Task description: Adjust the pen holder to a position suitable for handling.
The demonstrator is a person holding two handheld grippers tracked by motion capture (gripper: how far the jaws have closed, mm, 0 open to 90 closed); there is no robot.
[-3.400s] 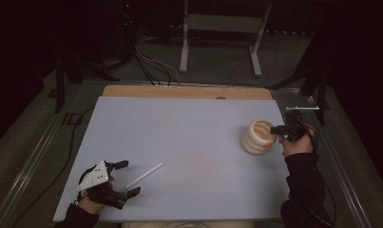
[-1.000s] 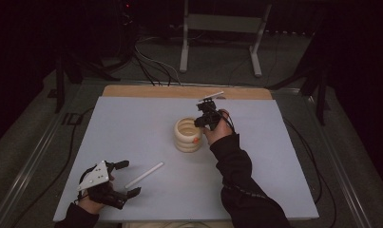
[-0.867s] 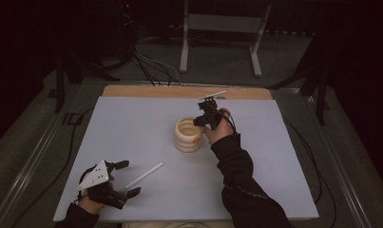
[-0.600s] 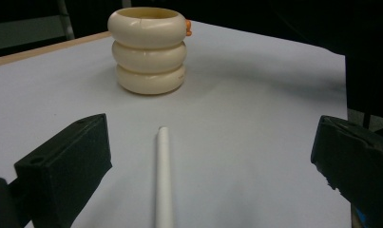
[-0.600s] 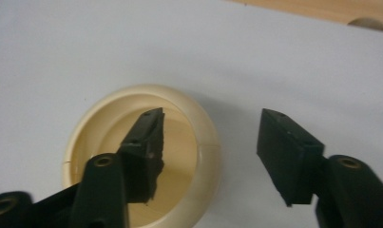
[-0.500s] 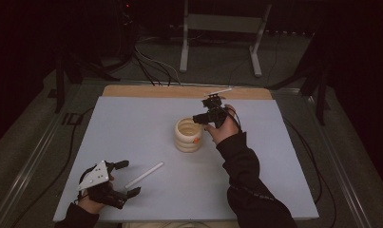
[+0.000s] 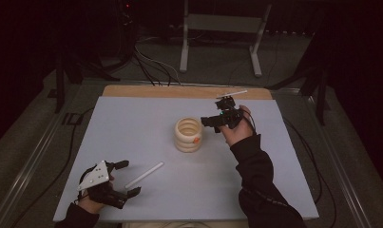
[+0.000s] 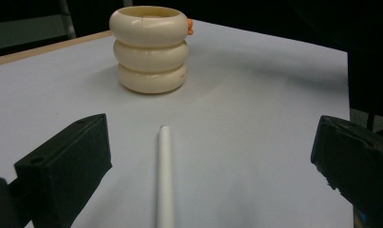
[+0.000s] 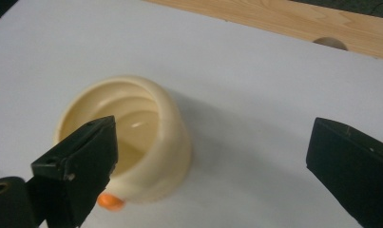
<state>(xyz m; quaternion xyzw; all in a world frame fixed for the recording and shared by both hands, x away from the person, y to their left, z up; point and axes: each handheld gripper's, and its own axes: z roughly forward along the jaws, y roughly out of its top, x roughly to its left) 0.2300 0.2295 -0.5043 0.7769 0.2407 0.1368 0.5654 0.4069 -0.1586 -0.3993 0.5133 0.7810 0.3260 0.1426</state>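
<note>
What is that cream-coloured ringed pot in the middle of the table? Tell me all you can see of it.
The ringed pot looks like three smooth, glossy cream rings stacked into one hollow cup, perhaps plastic, open at the top. It stands upright near the middle of the pale table. A small orange knob sticks out of its side. Nothing grips it: the right gripper hangs open beside it.

A dim lab or recording studio, not a home. A pale tabletop [image 7: 132, 123] with a bare wooden strip [image 7: 179, 91] along its far edge stands on a grey floor, with black cables [image 7: 151, 64] trailing across the floor behind it and a metal stand [image 7: 220, 28] against a dark, unlit background.
</note>
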